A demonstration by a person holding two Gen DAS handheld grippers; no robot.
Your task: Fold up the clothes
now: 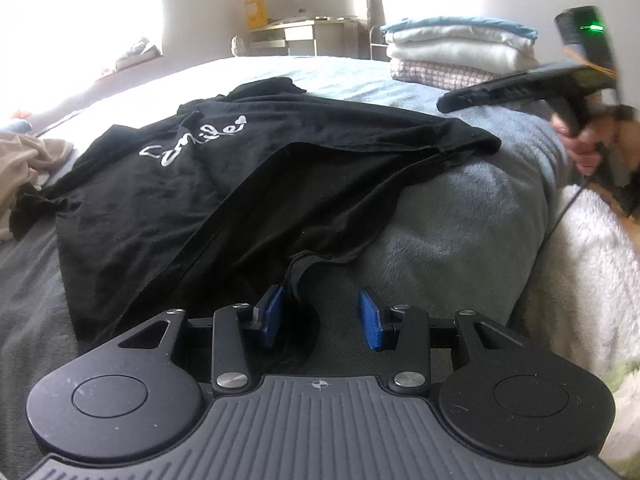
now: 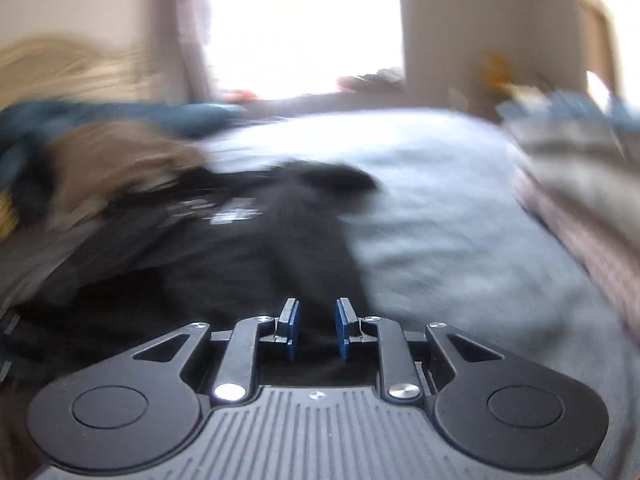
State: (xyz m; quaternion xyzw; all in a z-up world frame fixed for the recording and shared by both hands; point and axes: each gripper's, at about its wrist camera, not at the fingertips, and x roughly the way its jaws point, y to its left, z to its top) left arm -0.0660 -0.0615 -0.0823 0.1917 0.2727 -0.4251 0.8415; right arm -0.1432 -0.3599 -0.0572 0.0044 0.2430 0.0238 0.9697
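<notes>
A black T-shirt point(image 1: 224, 184) with white script lies spread and partly folded over on a grey blanket point(image 1: 460, 208). My left gripper point(image 1: 320, 312) sits low at the shirt's near hem, open. A strip of black hem curls past its left pad point(image 1: 272, 312), and the pads do not press on it. My right gripper point(image 1: 444, 103) hangs in the air above the blanket at the right, held by a hand point(image 1: 584, 152), with nothing dangling from it. In the blurred right wrist view, the right gripper point(image 2: 317, 328) shows a narrow gap between its pads, above the shirt point(image 2: 248, 264).
A stack of folded towels point(image 1: 452, 48) stands at the bed's far right. A crumpled beige garment point(image 1: 28, 160) lies at the left, beside the shirt. White fleece point(image 1: 592, 264) covers the bed's right edge. A desk point(image 1: 304, 34) stands by the far wall.
</notes>
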